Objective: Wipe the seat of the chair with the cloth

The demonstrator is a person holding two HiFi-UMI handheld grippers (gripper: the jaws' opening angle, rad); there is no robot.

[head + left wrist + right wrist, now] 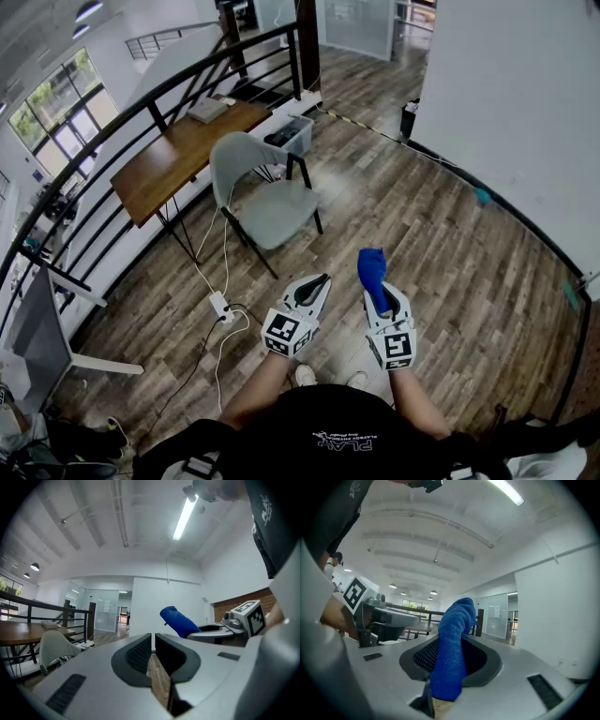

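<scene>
Blue cloth (pixel 371 272) is sticking up out of the right gripper (pixel 376 289), just right of centre in the head view. The jaws are clamping down on the bunched-up middle of it, with a tuft poking out past the tips. In the right gripper view the cloth is filling the whole gap between the pads. The left gripper (pixel 315 283) is sitting right beside it, and its jaws are pretty much together with only a sliver of floor showing through, so it isn't carrying anything.

The chair (pixel 253 187) is standing well apart from both tools, up and left of centre, with its grey seat (pixel 281 211) facing the person and nothing on it. So I'm reading this as the approach bit, with the cloth in hand and no wiping going on yet. My guess is the next move is walking in closer, bringing the right gripper down until the cloth is lying flat on the seat, then sweeping across. The seat looks a bit dished, so the edges may be needing extra passes.

The chair is standing on a dark wood-plank floor (pixel 450 253). A white power strip (pixel 220 305) and its cable (pixel 223 248) are trailing near the chair legs, which could be a trip thing. Behind the chair a wooden desk (pixel 178 155) is running along a black railing (pixel 122 117) toward the upper left, and a big white wall (pixel 516 94) is filling the upper right.
</scene>
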